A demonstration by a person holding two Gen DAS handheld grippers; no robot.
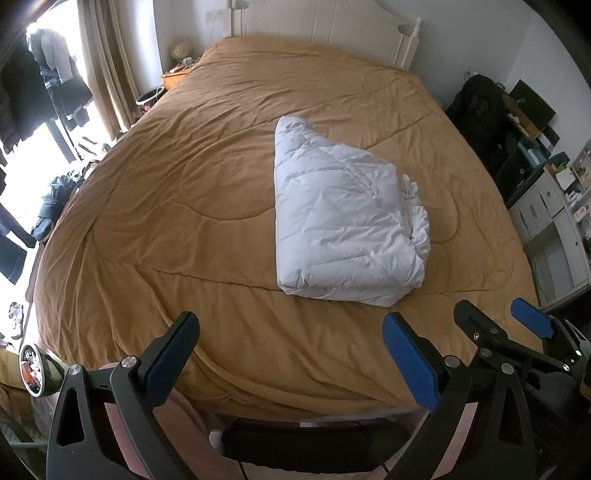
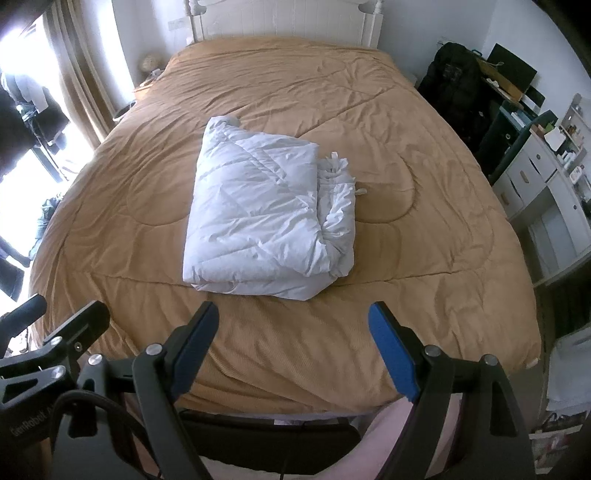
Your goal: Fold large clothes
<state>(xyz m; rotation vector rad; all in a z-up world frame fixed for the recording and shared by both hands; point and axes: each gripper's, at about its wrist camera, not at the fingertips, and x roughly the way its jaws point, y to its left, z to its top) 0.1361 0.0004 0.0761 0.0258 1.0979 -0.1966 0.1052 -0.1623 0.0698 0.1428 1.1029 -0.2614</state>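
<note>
right now the white quilted cover [image 2: 264, 212] sits folded into a thick bundle on the bed [image 2: 424, 236], lying on the tan bedspread about mid-bed and a touch toward the foot, its puffy folded edge facing the grippers and its loose layered edges with little ties bunched along its right side. and both grippers hang over the foot of the bed, well apart from the bundle, nothing touching it. left gripper [image 1: 291, 354] shows its jaws spread wide, blue pads facing each other over bare bedspread, nothing between them. right gripper [image 2: 295, 341] is the same story, jaws wide and empty, pointing down toward the near edge of the bed just short of the bundle. from the left wrist view the right gripper sits just beside it on the right; from the right wrist view the left one peeks in at the left edge. white headboard [image 2: 284, 18] at the far end, curtains [image 1: 107, 62] and bright window to the left, white drawers [image 2: 543, 206] to the right.
</note>
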